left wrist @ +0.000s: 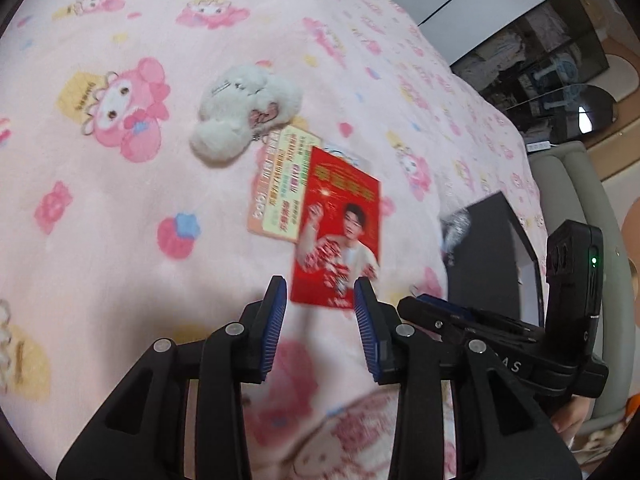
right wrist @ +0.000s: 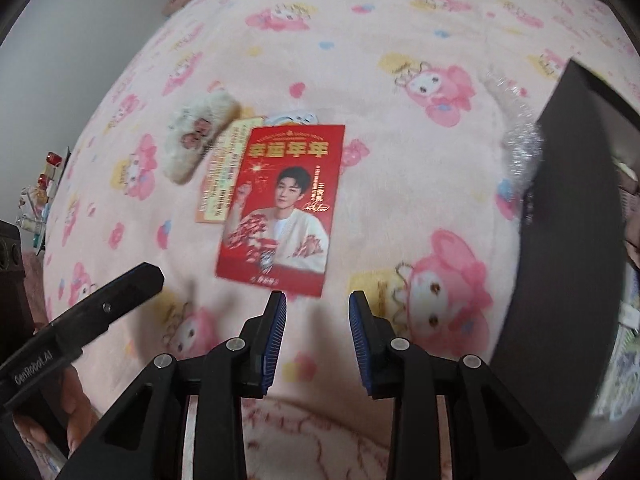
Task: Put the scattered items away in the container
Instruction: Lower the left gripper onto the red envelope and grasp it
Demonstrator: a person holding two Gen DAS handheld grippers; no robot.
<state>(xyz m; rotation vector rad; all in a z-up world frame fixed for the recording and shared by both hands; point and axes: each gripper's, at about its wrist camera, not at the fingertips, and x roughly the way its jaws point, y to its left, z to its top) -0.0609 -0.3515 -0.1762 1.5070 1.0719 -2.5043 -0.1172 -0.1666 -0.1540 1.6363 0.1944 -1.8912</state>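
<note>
A red card with a man's picture (left wrist: 338, 228) (right wrist: 282, 204) lies flat on the pink blanket, partly over a yellow-orange leaflet (left wrist: 278, 188) (right wrist: 224, 172). A white plush toy (left wrist: 244, 110) (right wrist: 200, 138) lies just beyond them. A dark box (left wrist: 490, 256) (right wrist: 568, 240) stands to the right with a silvery tinsel thing (left wrist: 456, 230) (right wrist: 520, 152) at its near edge. My left gripper (left wrist: 320, 292) is open and empty, just short of the card's near edge. My right gripper (right wrist: 318, 304) is open and empty, close to the card's near edge.
The pink cartoon-print blanket (left wrist: 140, 220) (right wrist: 400, 80) covers the bed. The right gripper's body (left wrist: 500, 332) sits beside the left one, and the left gripper's body (right wrist: 80, 320) shows at left. A dark glass table (left wrist: 560, 80) and a chair (left wrist: 580, 208) stand off the bed's right.
</note>
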